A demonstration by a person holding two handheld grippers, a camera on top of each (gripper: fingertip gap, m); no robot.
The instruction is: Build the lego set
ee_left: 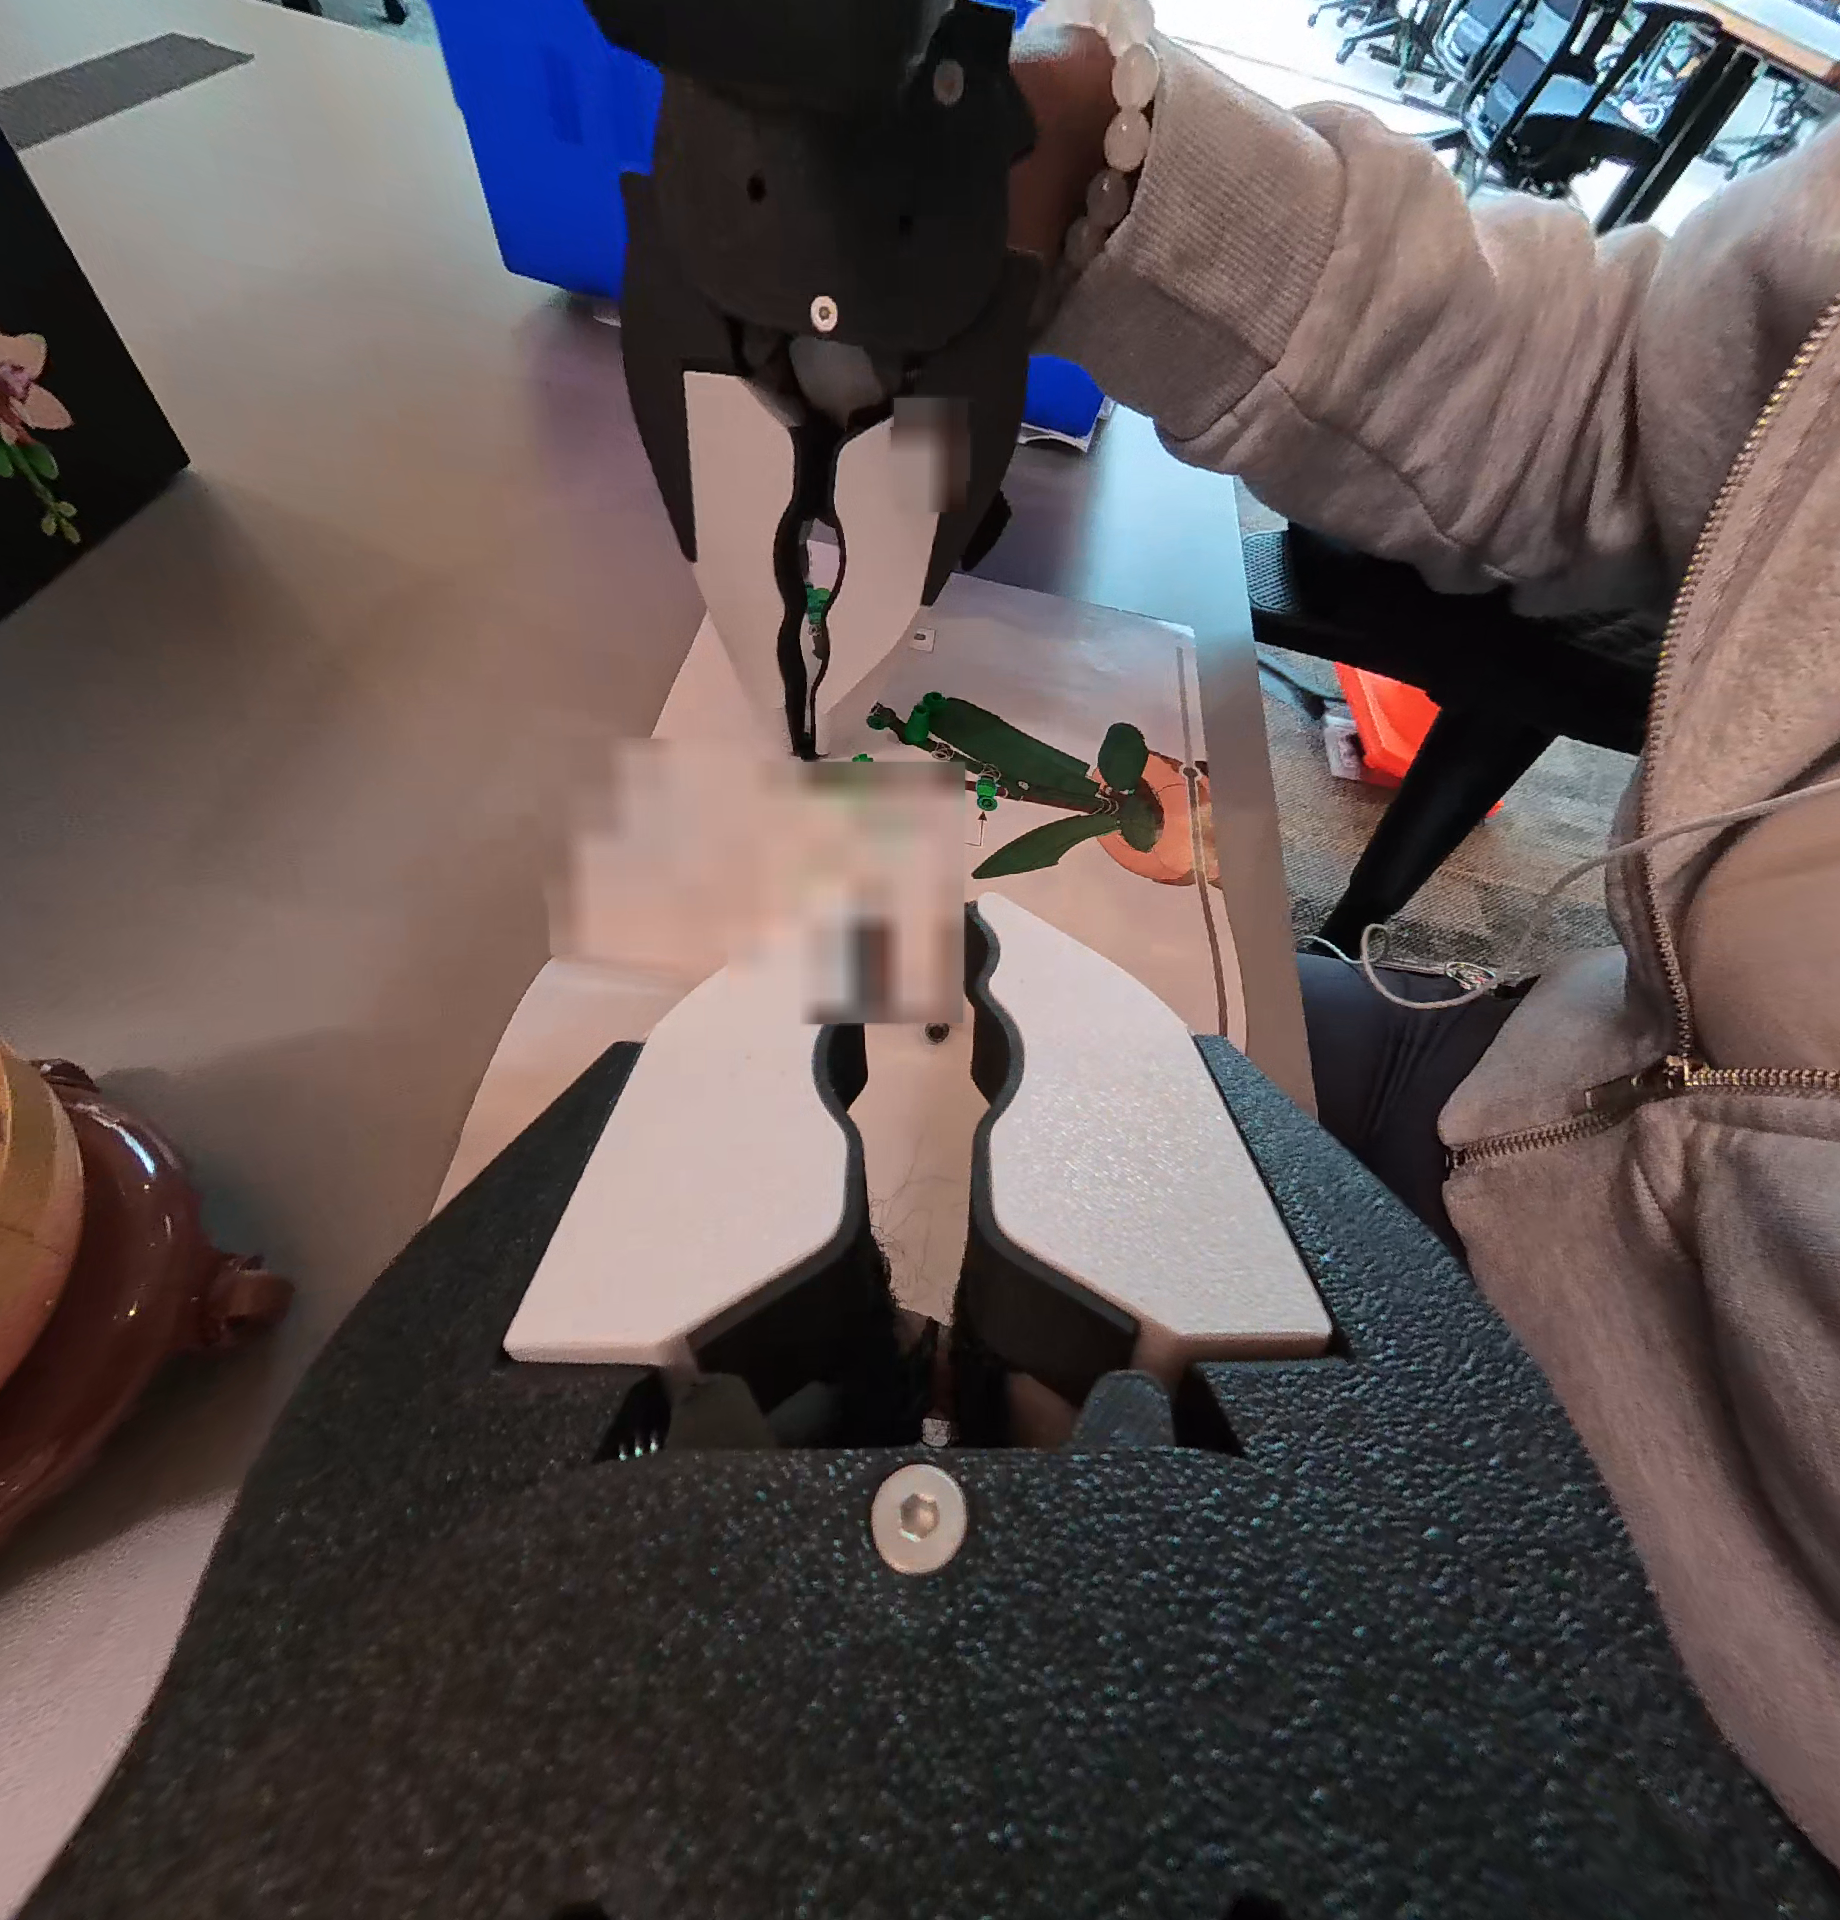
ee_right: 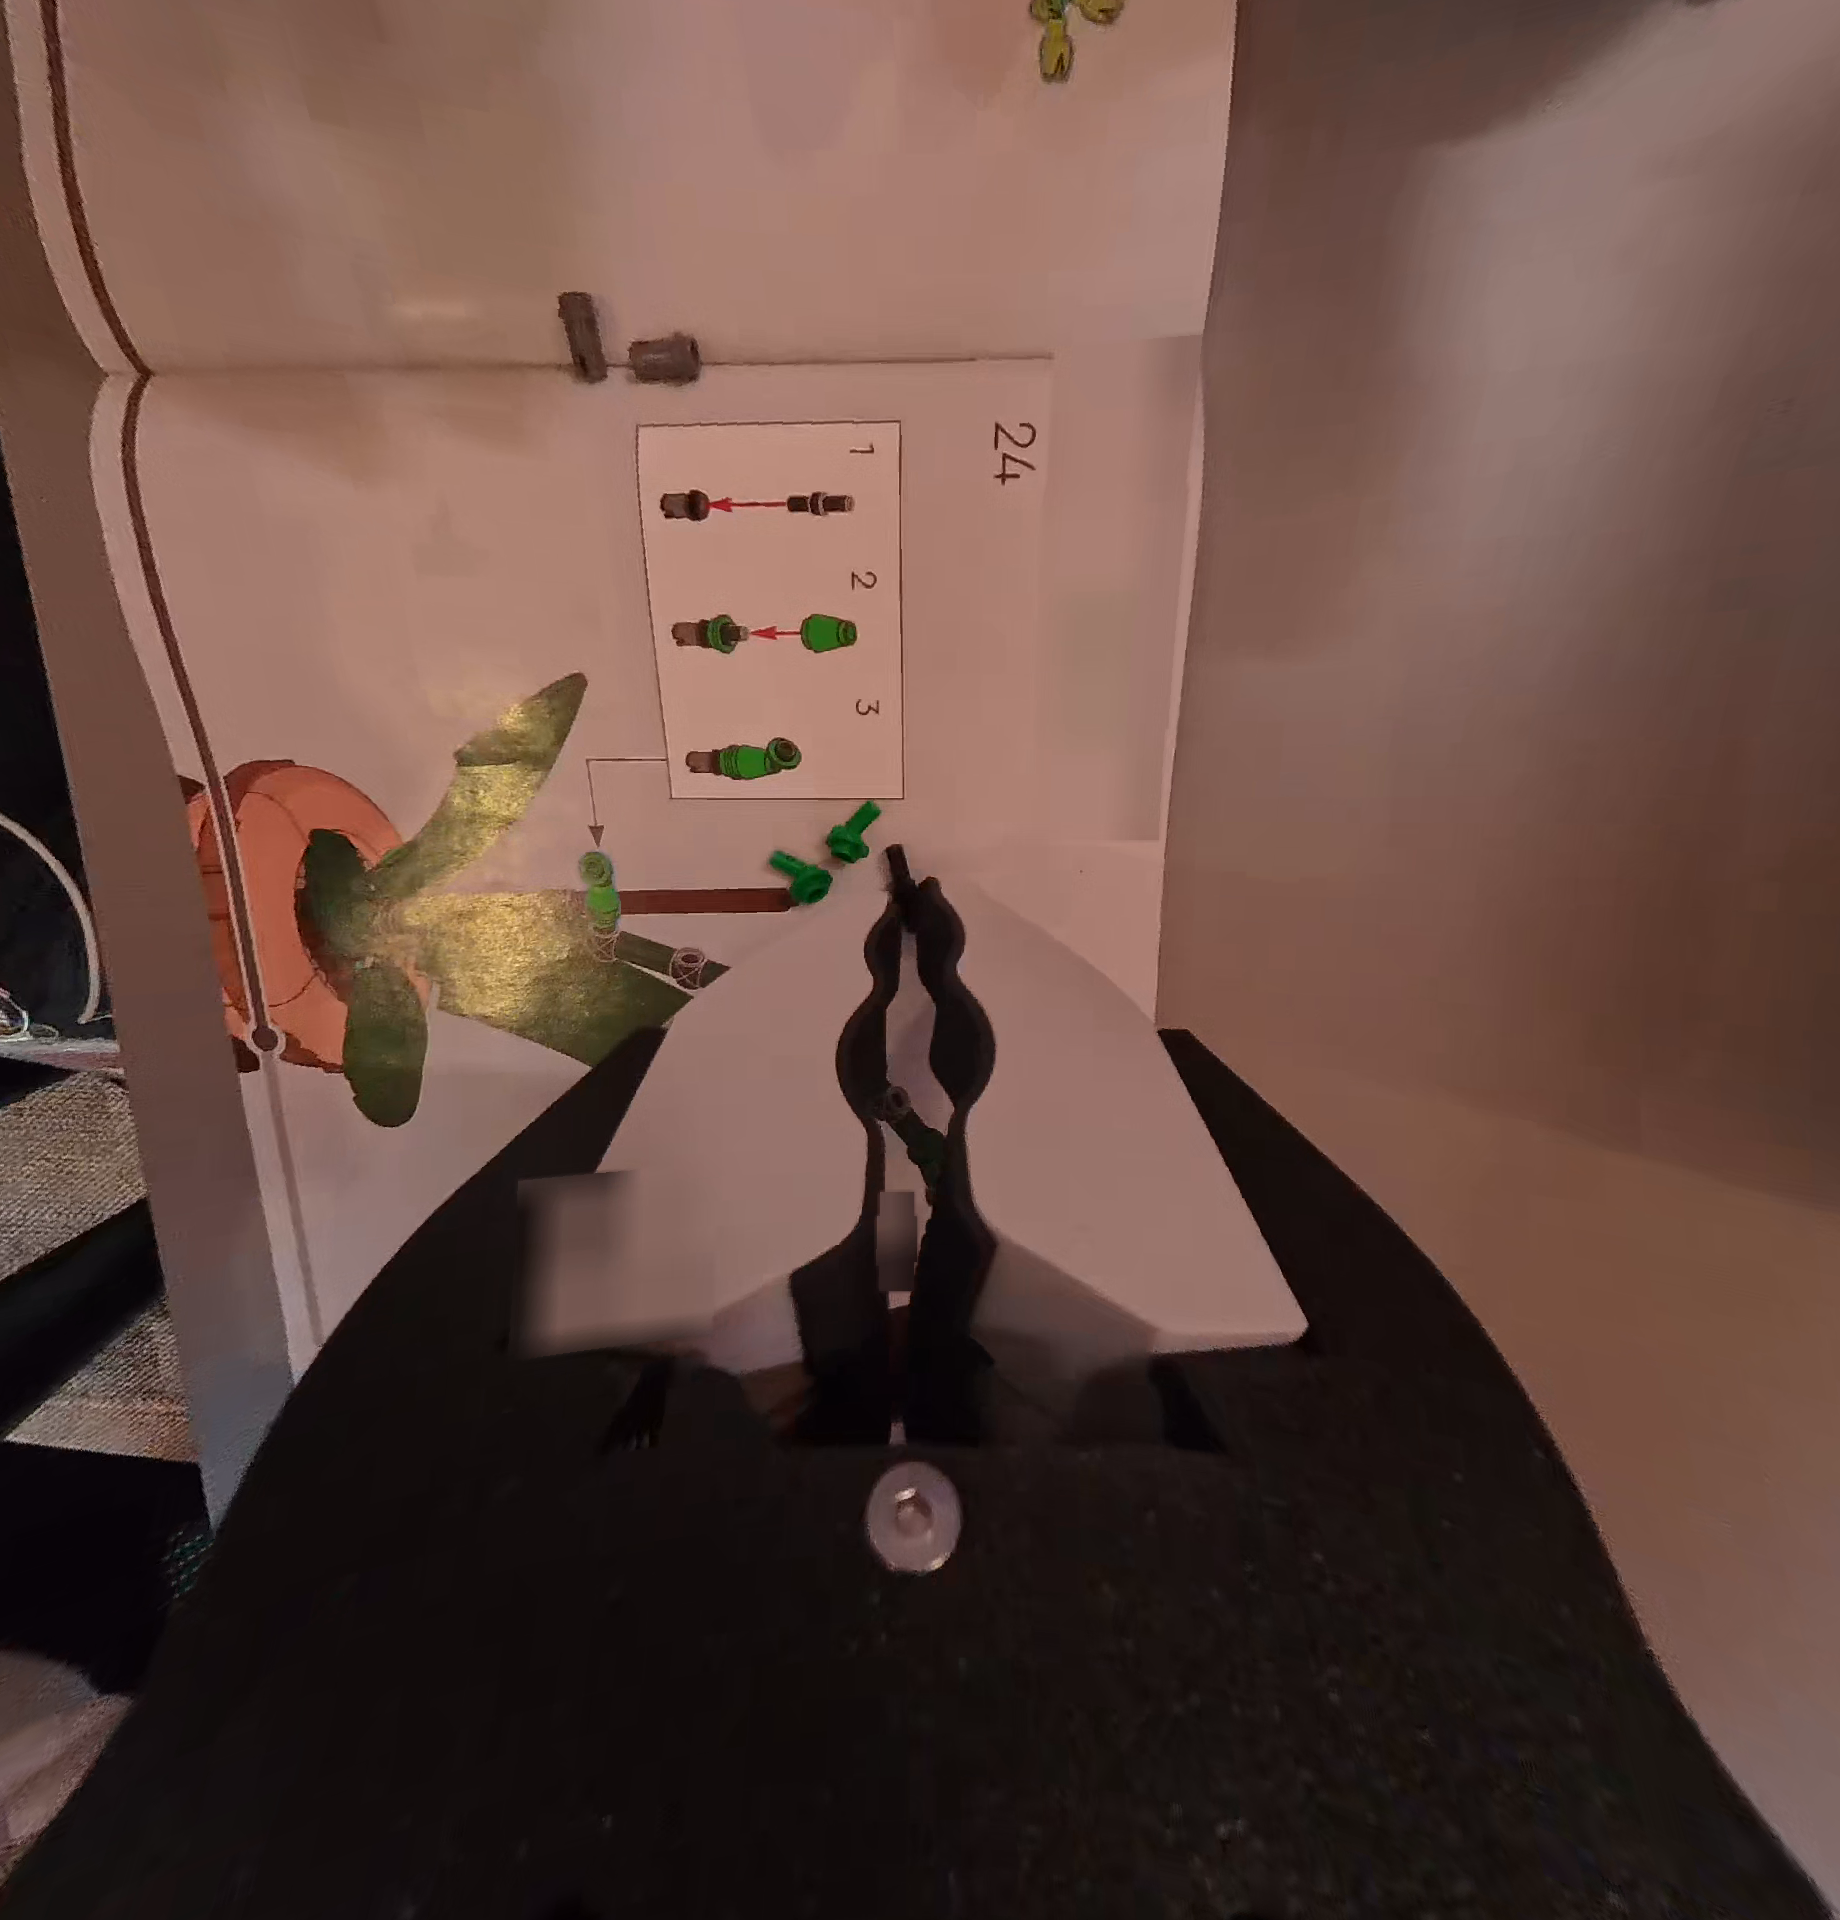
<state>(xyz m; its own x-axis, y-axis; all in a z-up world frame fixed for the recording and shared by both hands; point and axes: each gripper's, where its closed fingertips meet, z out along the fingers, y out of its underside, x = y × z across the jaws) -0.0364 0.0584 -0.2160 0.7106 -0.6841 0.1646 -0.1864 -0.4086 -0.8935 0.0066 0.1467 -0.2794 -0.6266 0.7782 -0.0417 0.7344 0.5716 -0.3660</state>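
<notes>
Peg (ee_right: 897, 860) – a tiny black stub, matte and round in section – sticks out of the tips of the right tongs (ee_right: 903, 889). Its long axis runs nearly straight on from the fingers, pointing toward 12 o'clock with a slight lean to 11. The free end aims at the boxed step drawing on the open booklet (ee_right: 376, 520). Only a short length shows; the rest is clenched between the black pads, which press together around it.

Two bright green pieces lie loose on the page just at 10 o'clock from the peg. One green piece (ee_right: 851, 831) is closest, and the other green piece (ee_right: 800, 878) is beside it, touching the printed brown stem. Up at 11 o'clock, on the booklet's fold, rest two grey pieces (ee_right: 667, 358), well apart from the tongs.

From the left wrist view, the right tongs (ee_left: 807, 748) come down at 12 o'clock onto the booklet, held by a hand in a grey sleeve (ee_left: 1415, 364) with a bead bracelet (ee_left: 1124, 125). The left tongs (ee_left: 916, 925) hover above the page with their fingers (ee_left: 1009, 935) apart – a blurred patch covers the tips, so I cannot tell whether they grasp anything. A brown pot (ee_left: 85, 1299) stands on the table (ee_left: 324, 727) at 8 o'clock.
</notes>
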